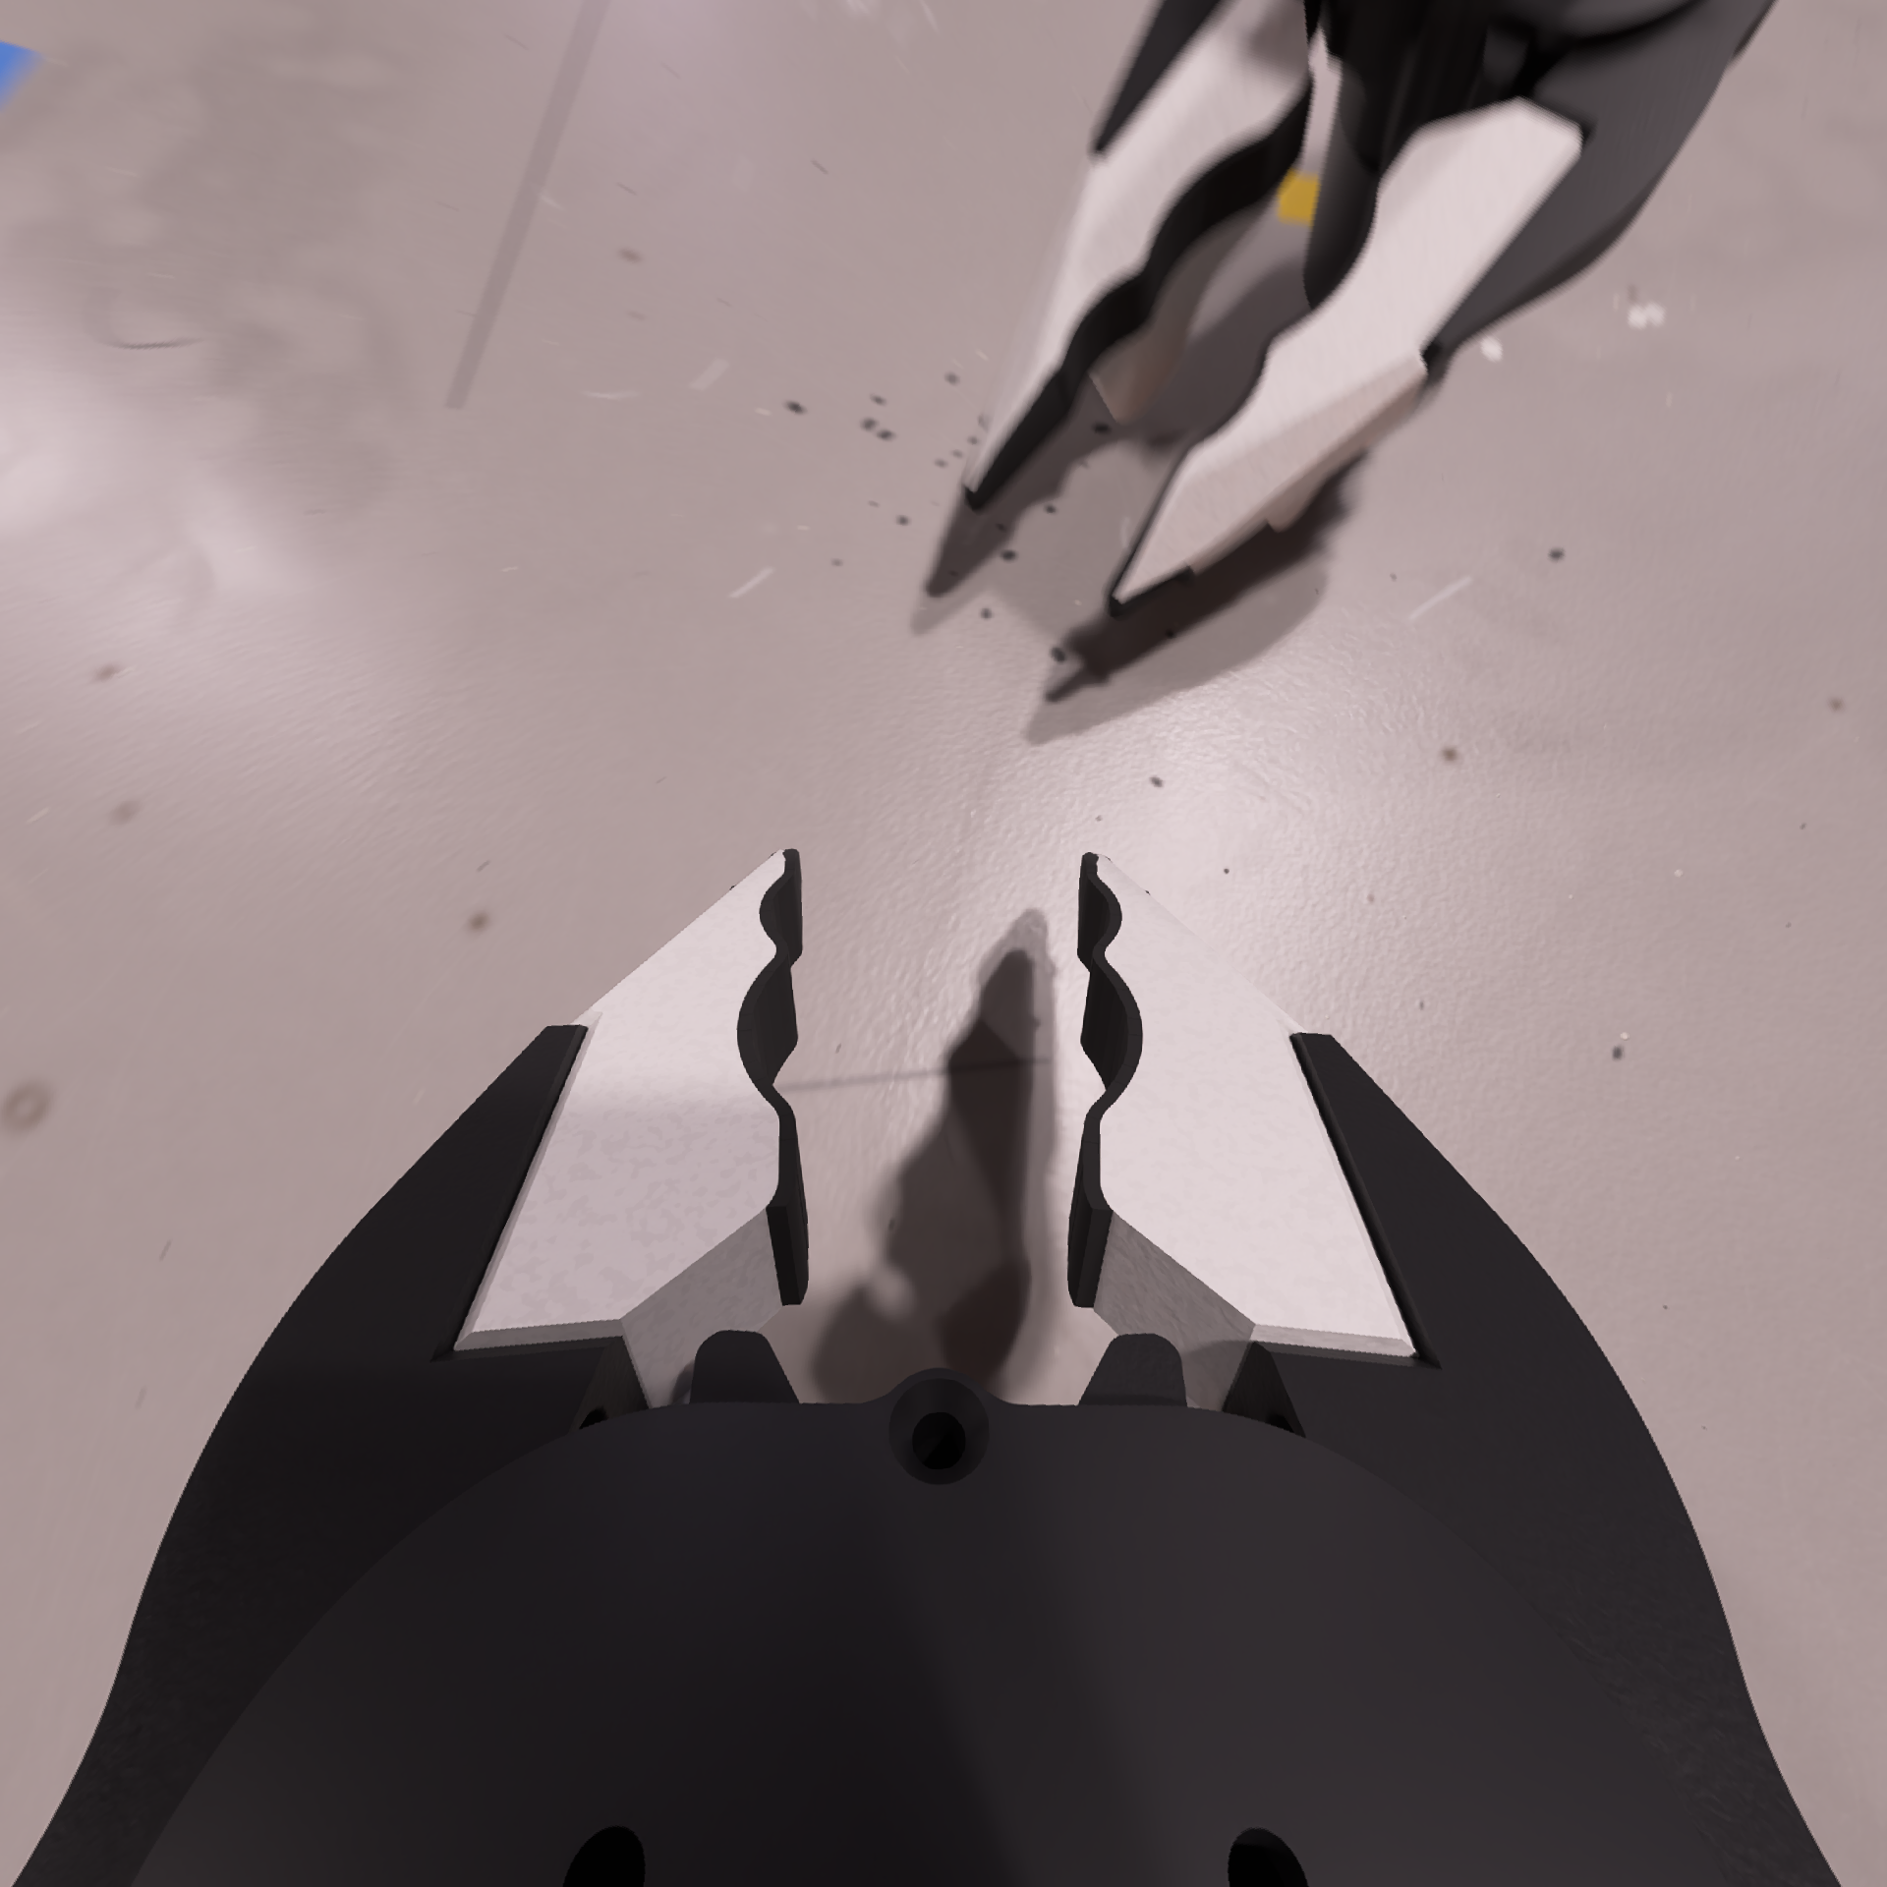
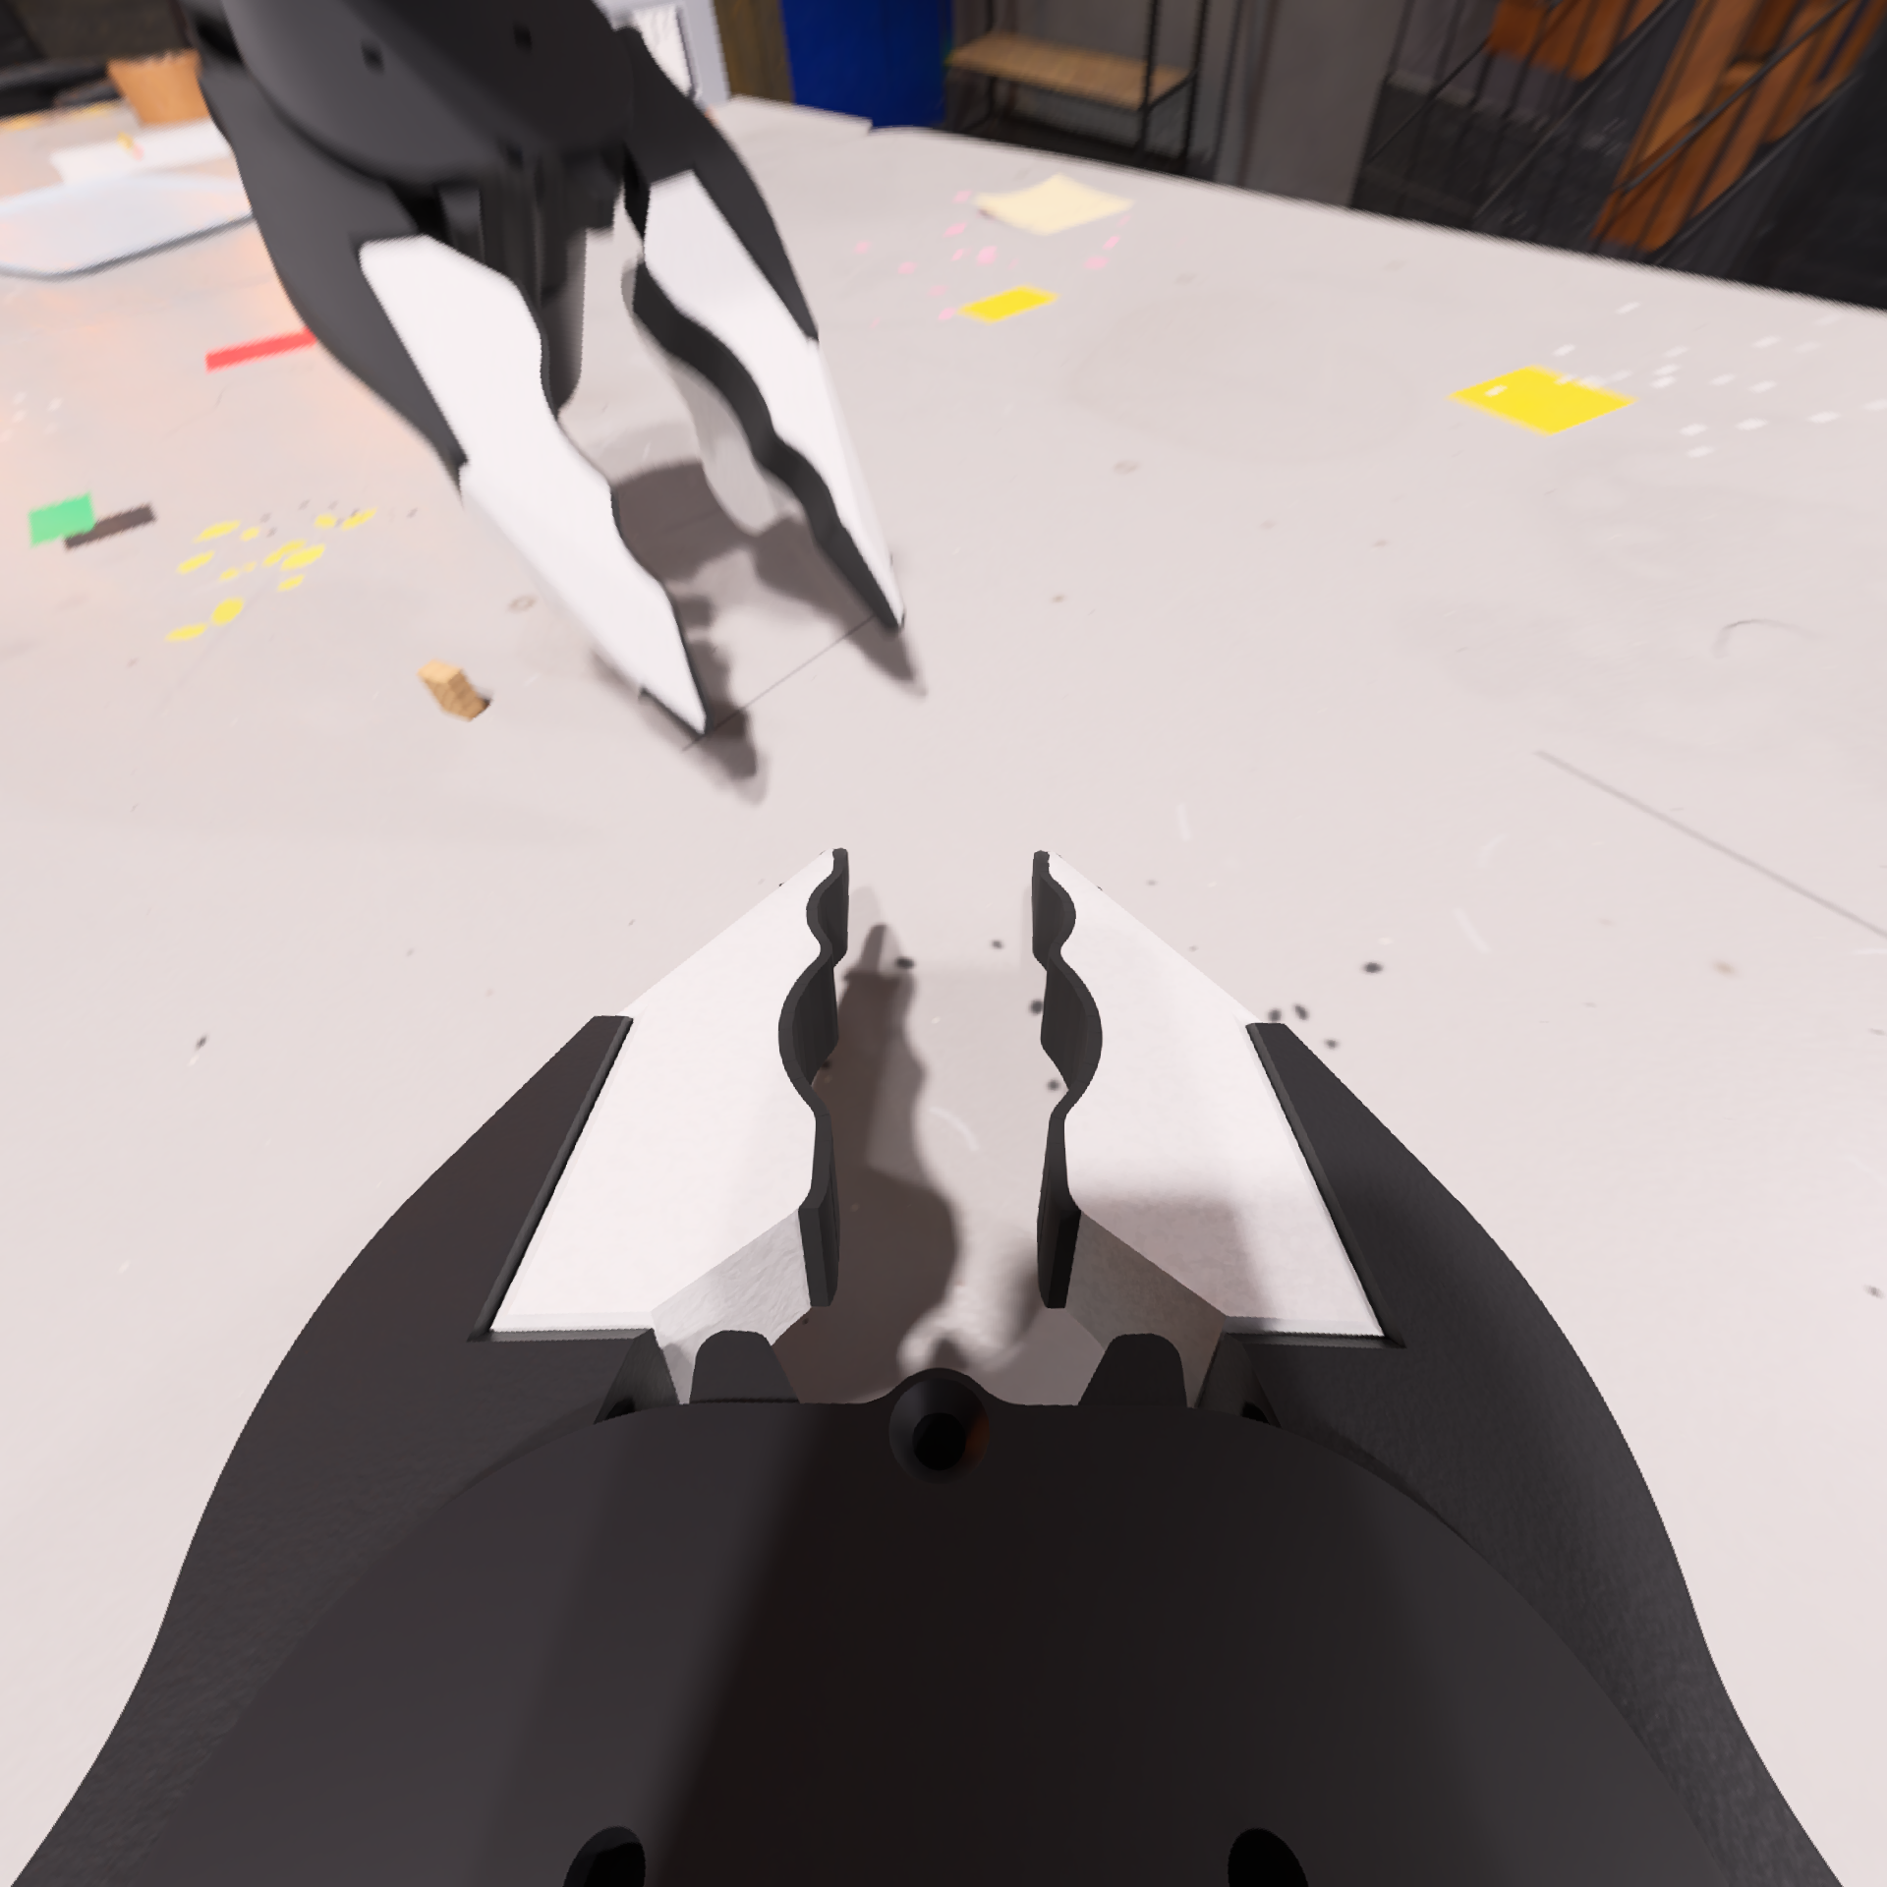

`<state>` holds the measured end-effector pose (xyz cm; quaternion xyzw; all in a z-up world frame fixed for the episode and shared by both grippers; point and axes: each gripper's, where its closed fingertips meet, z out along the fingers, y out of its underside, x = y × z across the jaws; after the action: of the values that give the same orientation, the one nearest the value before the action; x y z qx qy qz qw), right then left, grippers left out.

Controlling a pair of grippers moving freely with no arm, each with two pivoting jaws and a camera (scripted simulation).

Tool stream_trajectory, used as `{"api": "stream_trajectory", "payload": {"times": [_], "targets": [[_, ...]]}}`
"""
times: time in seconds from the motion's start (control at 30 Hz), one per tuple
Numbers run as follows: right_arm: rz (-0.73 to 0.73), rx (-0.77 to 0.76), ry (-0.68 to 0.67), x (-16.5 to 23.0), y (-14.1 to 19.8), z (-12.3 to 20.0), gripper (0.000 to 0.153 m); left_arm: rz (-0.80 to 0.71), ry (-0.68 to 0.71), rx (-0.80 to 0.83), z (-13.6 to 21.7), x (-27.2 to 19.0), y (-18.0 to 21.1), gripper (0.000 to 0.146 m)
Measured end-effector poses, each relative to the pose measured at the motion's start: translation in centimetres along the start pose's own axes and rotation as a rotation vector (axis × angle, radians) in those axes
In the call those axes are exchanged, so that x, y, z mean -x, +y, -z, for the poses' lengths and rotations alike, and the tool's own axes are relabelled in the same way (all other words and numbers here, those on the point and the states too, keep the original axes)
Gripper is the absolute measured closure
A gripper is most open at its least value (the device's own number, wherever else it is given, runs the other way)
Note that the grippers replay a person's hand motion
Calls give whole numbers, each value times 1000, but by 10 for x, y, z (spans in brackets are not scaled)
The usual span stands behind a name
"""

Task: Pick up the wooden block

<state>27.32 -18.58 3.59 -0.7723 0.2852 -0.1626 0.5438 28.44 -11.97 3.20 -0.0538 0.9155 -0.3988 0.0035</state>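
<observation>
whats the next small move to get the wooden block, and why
Probably shift the left hand-held gripper sideways over the wooden block and line its open jaws up around it. The block lies on the table beside that gripper's nearer fingertip, outside the jaws; the right hand-held gripper is open but farther off.

Each wrist view close above the grey table, facing the other gripper, sharing the speckled middle patch

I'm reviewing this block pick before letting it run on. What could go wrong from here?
1. The wooden block is small and lies beside the left gripper, outside its open fingers, so closing now would likely grab nothing.
2. The right gripper points toward the left one; they might collide on the table.
</observation>
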Motion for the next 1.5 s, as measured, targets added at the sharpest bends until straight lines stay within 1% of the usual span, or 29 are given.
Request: {"api": "stream_trajectory", "payload": {"times": [0.07, 0.1, 0.17, 0.2, 0.3, 0.33, 0.4, 0.47, 0.5, 0.57, 0.63, 0.73, 0.8, 0.87, 0.9, 0.97, 1.03, 1.07, 1.17, 1.23, 1.3, 1.4, 1.43, 1.5], "targets": [[12, 45, -44, 8, 6, -3, 113, 55, -56, -86, 22, 9, 2, 92], [15, 59, -45, 9, 7, -5, 112, 84, -85, -130, 34, 15, 4, 93], [7, 91, -21, 7, 9, -7, 117, 140, -126, -218, 60, 25, 12, 96], [-2, 107, -11, 5, 10, -7, 122, 170, -135, -262, 72, 28, 17, 96], [-25, 181, 34, -7, 14, -10, 122, 271, -120, -421, 103, 27, 33, 97], [-18, 216, 71, -13, 15, -11, 122, 304, -87, -478, 111, 21, 38, 97], [37, 259, 144, -22, 11, -14, 123, 363, 62, -571, 123, 1, 40, 97], [101, 272, 152, -20, 2, -16, 125, 389, 187, -673, 137, -17, 37, 97], [118, 261, 157, -20, -5, -17, 125, 385, 223, -717, 143, -22, 34, 97], [123, 189, 207, -22, -23, -13, 125, 371, 240, -773, 152, -26, 31, 98], [89, 73, 231, -22, -43, -9, 126, 366, 207, -812, 158, -22, 30, 99], [23, -135, 175, -11, -69, -7, 127, 357, 146, -860, 166, -15, 30, 100], [1, -236, 152, -10, -76, -8, 127, 335, 96, -838, 162, -15, 32, 102], [-12, -305, 163, -13, -78, -9, 128, 319, 66, -745, 149, -22, 37, 106], [-20, -337, 169, -15, -81, -7, 130, 318, 52, -667, 139, -27, 40, 109], [-22, -437, 166, -18, -90, 0, 131, 315, 6, -460, 115, -37, 53, 115], [-52, -548, 146, -21, -99, 10, 133, 334, -91, -254, 95, -41, 71, 118], [-81, -601, 125, -22, -102, 16, 133, 340, -134, -203, 88, -43, 75, 118], [-202, -800, 15, -25, -110, 36, 129, 334, -155, -177, 77, -55, 73, 116], [-280, -925, -68, -30, -111, 50, 123, 324, -174, -110, 69, -58, 78, 114], [-347, -957, -106, -38, -109, 59, 122, 320, -181, -25, 61, -58, 86, 114], [-377, -959, -144, -40, -108, 61, 117, 309, -204, 3, 57, -56, 86, 116], [-365, -947, -143, -38, -109, 59, 116, 309, -201, 7, 56, -57, 86, 121], [-331, -921, -129, -35, -110, 54, 114, 315, -165, 5, 54, -58, 85, 140]]}}
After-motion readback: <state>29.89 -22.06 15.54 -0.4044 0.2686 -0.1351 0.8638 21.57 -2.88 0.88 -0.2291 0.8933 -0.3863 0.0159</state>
